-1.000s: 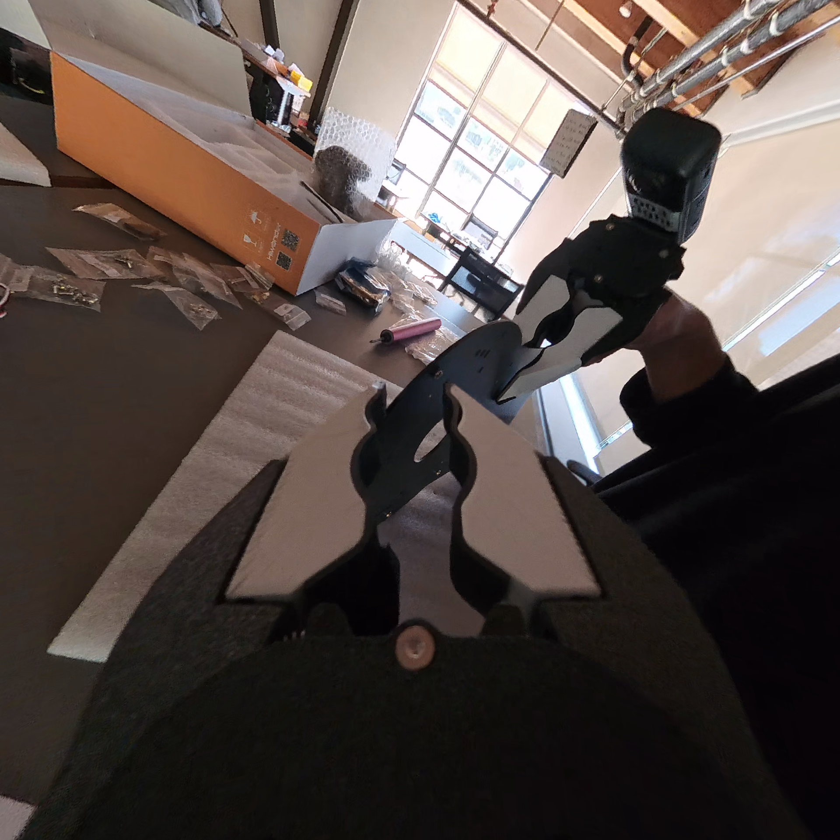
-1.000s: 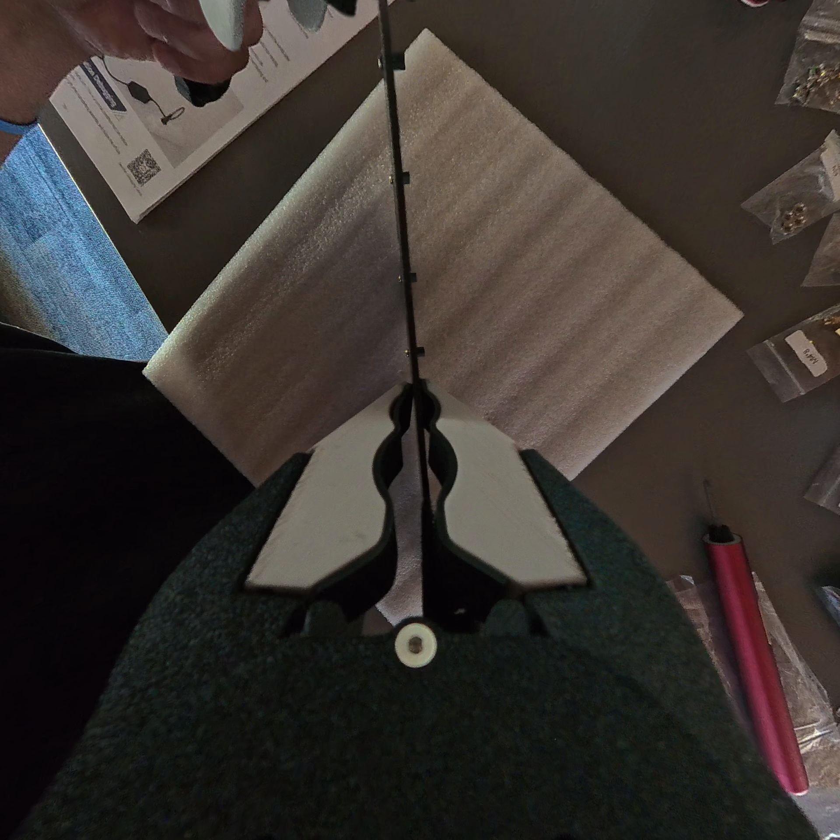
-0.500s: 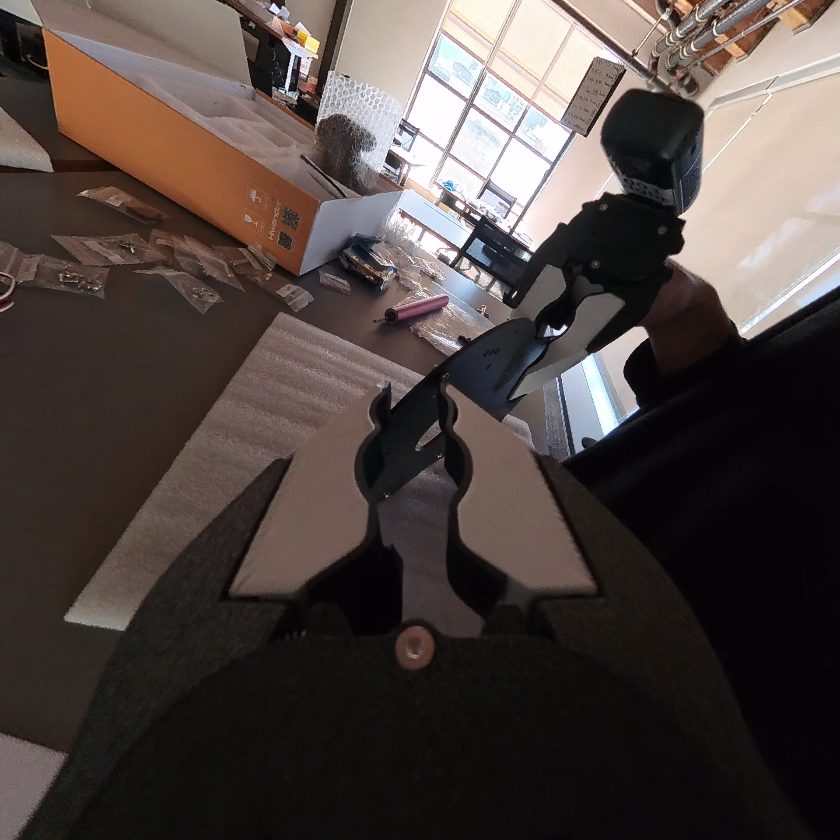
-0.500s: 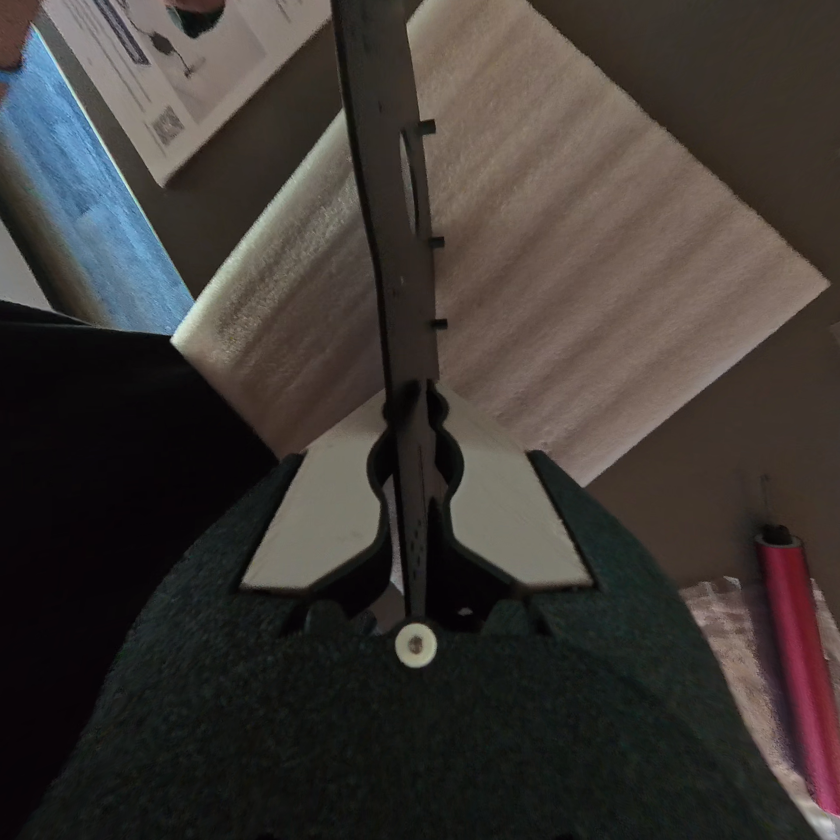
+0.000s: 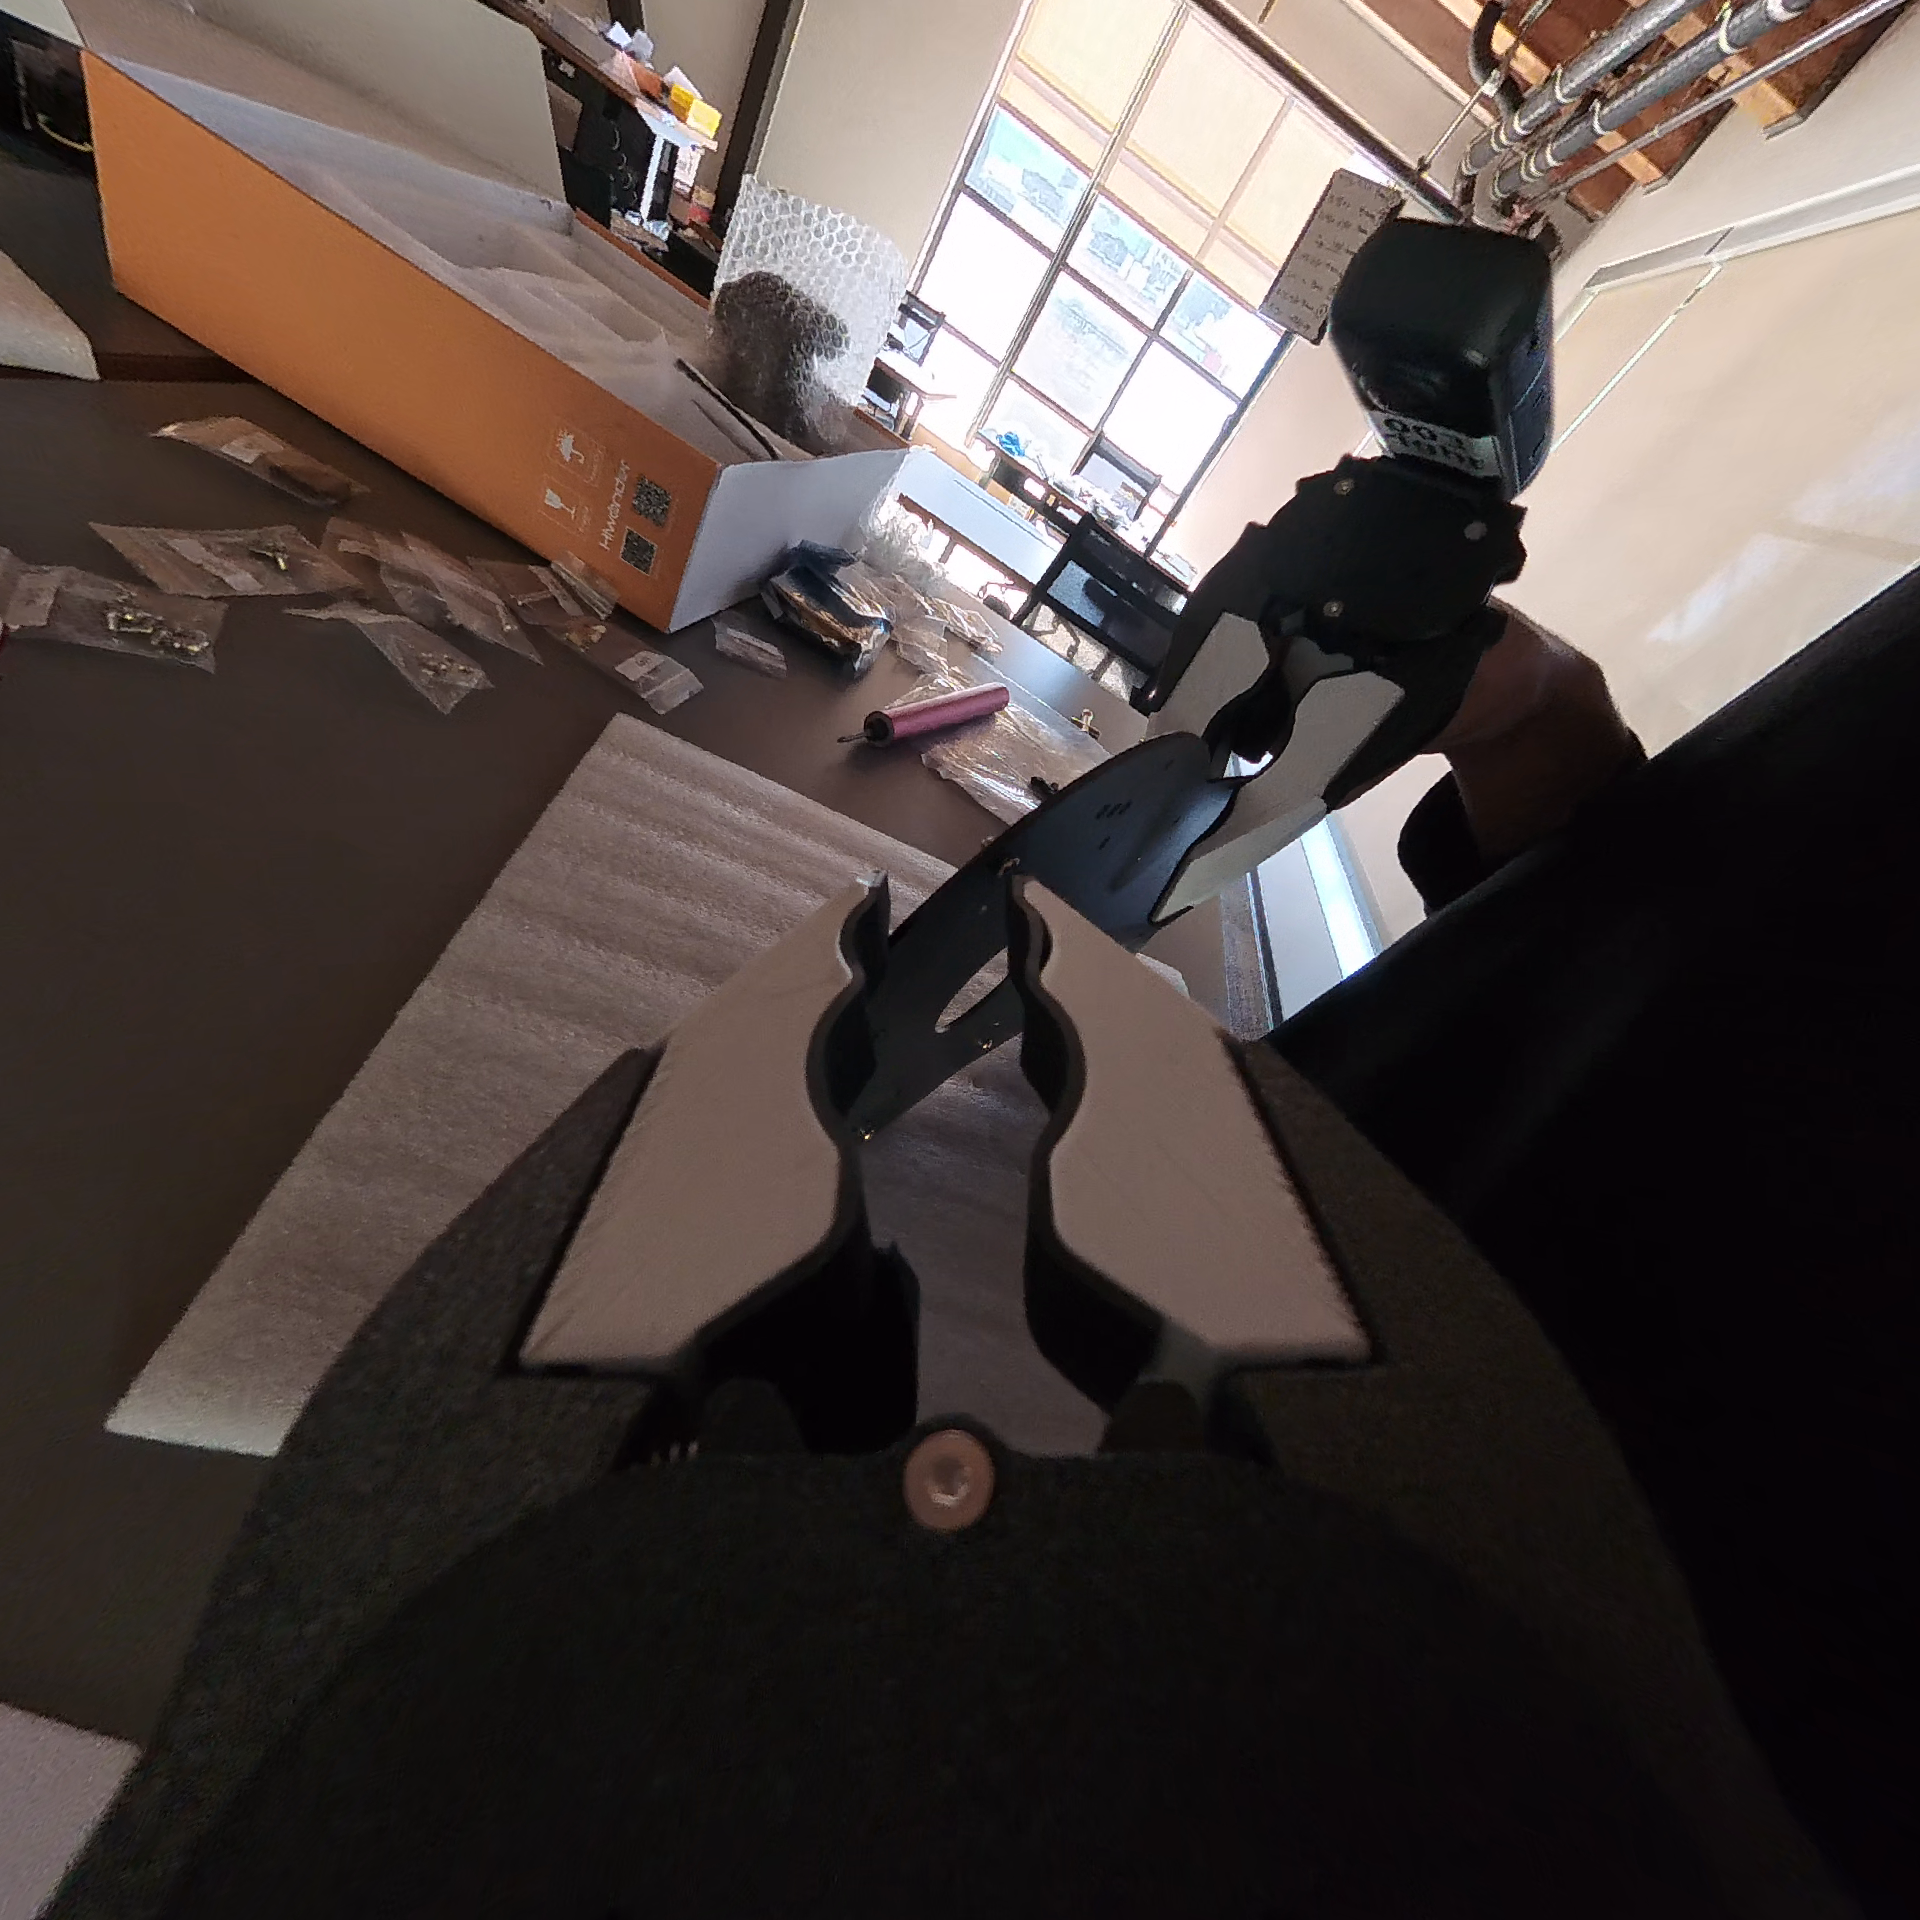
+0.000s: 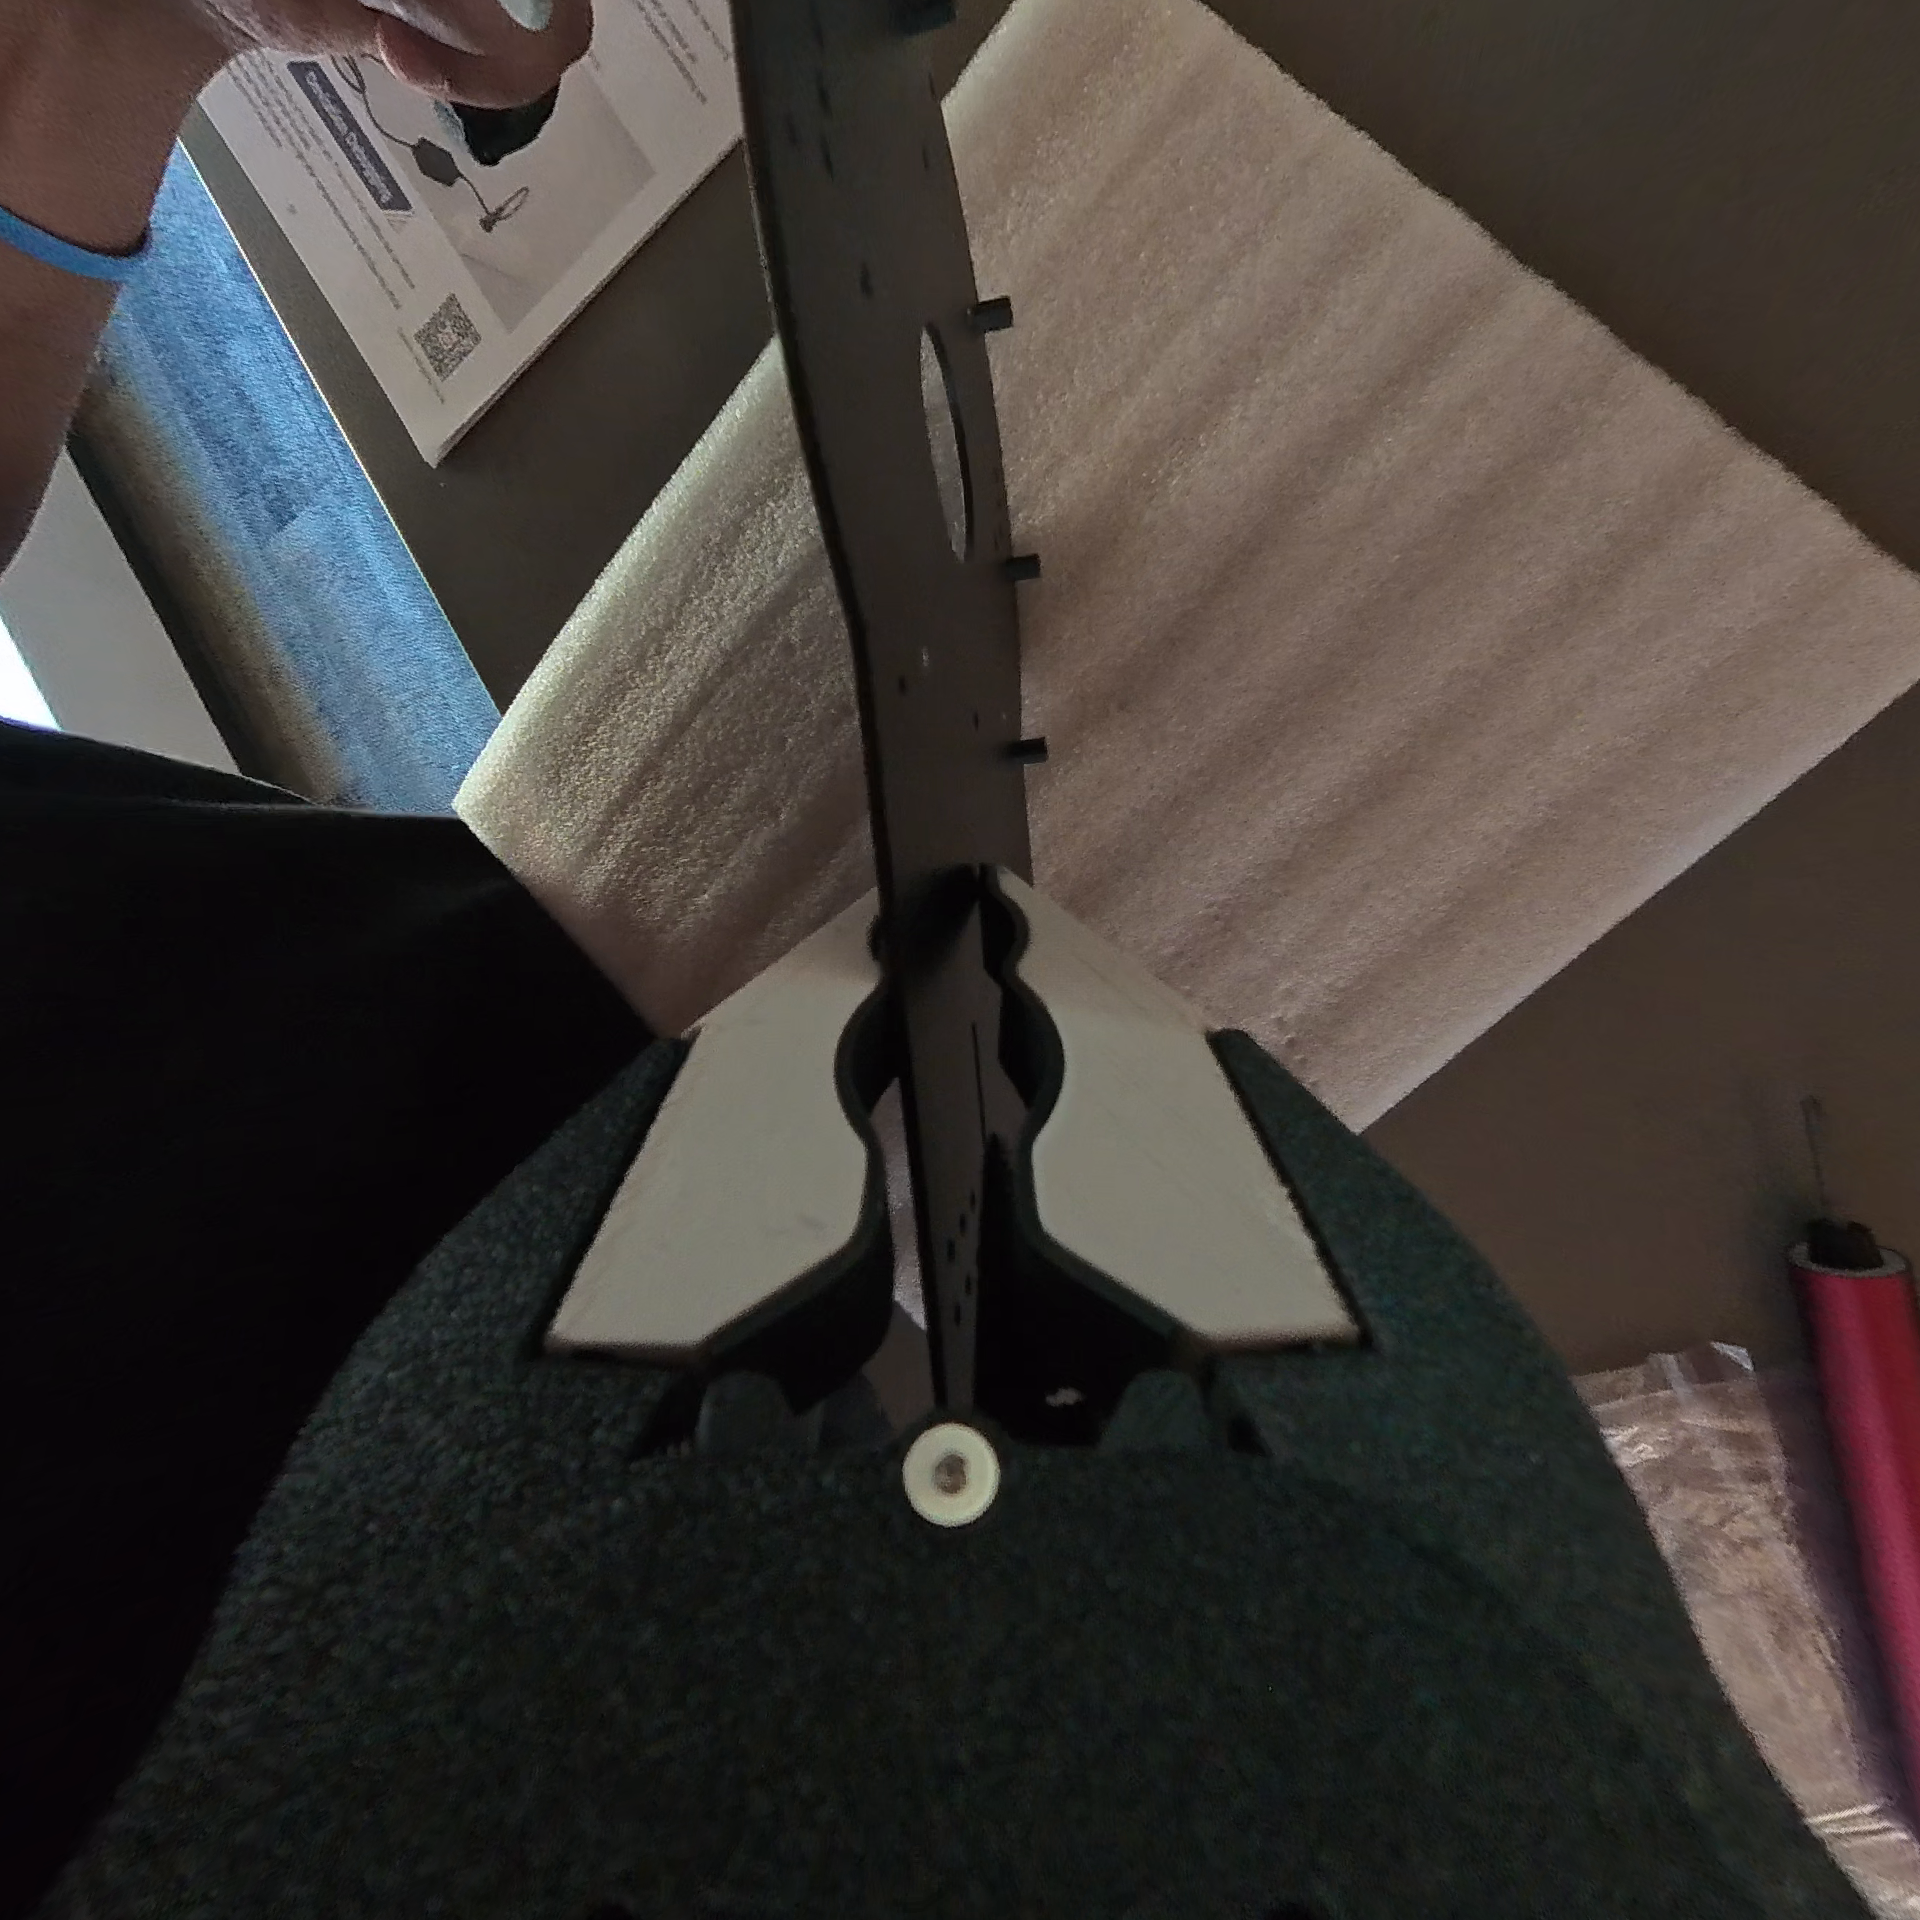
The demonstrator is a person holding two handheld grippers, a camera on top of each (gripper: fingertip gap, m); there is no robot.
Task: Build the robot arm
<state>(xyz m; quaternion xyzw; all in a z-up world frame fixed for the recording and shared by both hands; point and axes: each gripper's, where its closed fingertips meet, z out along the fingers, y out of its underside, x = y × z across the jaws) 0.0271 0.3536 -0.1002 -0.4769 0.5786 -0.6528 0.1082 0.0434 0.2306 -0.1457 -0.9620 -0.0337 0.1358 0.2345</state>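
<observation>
- Gripping one end of a thin black plate, the right gripper has its jaws closed on the metal, and the plate stands edge-up in the air above a white foam sheet.
- The foam sheet lies on the dark table, with one corner close to the table edge nearest the person.
- The left gripper has its jaws apart. The free end of the plate passes between them, slanted, and seems to lean on one jaw without being clamped.
- Only one end is really held, so the plate could pivot or slide in the right jaws if the wrist twists, since the metal is smooth and thin.
- If the left jaws close while the plate sits at this slant, they may catch an edge or one of the small pegs on its rim and lever it out of the other grip.
- A drop would probably land on the foam sheet. A slip toward the person could carry the plate past the table edge to the floor.
- A swing toward the far edge could knock the pink screwdriver or scatter the small bags of screws beside the orange box.
</observation>
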